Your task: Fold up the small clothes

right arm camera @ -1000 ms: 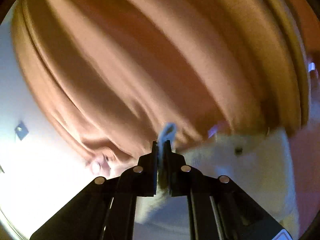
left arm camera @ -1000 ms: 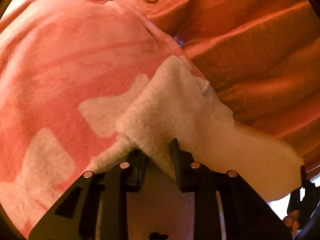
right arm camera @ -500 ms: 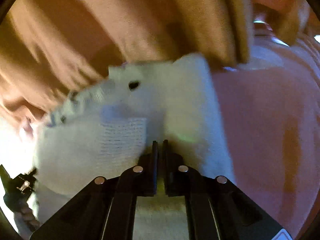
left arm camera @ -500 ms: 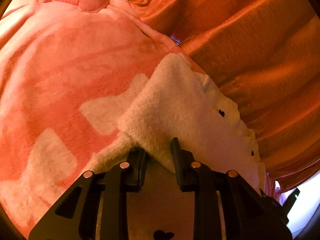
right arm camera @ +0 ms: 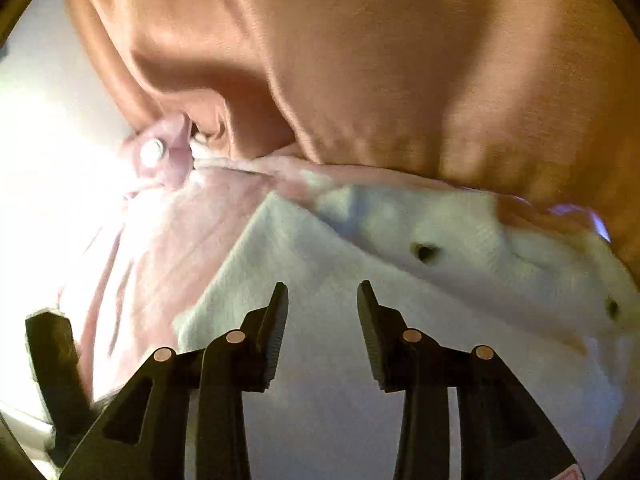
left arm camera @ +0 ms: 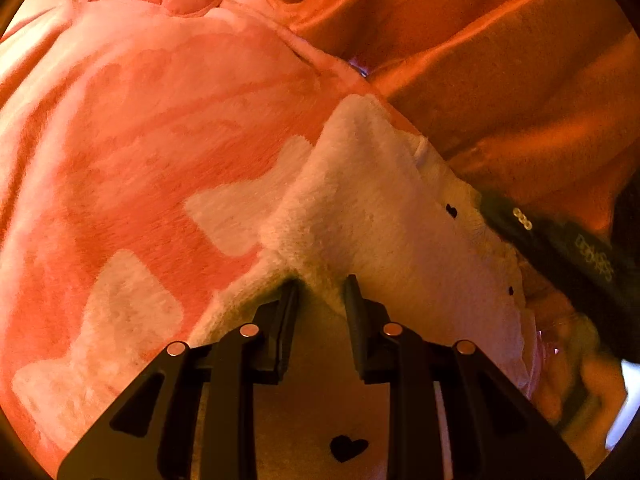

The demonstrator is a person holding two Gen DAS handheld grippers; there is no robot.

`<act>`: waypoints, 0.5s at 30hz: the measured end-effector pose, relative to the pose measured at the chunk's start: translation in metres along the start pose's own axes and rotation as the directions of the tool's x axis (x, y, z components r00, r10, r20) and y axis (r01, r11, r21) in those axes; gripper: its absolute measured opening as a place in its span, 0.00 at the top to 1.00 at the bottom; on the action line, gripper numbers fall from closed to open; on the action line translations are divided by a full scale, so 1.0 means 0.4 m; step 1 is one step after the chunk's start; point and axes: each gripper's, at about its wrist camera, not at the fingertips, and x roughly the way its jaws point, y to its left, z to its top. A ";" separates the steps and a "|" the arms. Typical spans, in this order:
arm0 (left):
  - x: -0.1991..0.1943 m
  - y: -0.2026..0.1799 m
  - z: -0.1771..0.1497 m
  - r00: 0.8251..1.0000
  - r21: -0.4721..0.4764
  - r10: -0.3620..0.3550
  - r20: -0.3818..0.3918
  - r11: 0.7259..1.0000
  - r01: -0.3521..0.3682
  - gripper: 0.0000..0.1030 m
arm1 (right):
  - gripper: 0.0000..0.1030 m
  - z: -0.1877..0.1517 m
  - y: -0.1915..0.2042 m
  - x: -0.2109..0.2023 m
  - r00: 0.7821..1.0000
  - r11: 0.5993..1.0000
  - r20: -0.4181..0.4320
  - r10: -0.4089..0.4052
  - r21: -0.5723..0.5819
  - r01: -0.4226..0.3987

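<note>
The left gripper (left arm camera: 320, 294) pinches a raised ridge of the fuzzy cream garment with small black hearts (left arm camera: 372, 208), which spreads toward 1 o'clock over the pink-and-white patterned fleece blanket (left arm camera: 140, 140). The right gripper (right arm camera: 322, 300) hangs over the garment (right arm camera: 360, 280), jaws opening, nothing between them.

Orange-brown curtain (right arm camera: 400, 64) is hanging in heavy folds across the bg in front of me, filling most of both views. Pink blanket w/ pale patches (left arm camera: 160, 152) is lying spread over the surface below. A pink pillow w/ a button (right arm camera: 160, 152) is sitting at its far end. Bright light (right arm camera: 36, 168) is washing out the left of my right view; everything else is glowing warm orange.
</note>
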 end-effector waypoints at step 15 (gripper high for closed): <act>0.006 0.000 0.007 0.999 -0.021 -0.009 -0.033 1.000 0.008 0.77 | 0.92 0.117 0.089 0.259 0.998 0.997 -0.056 -0.023 -0.081 0.019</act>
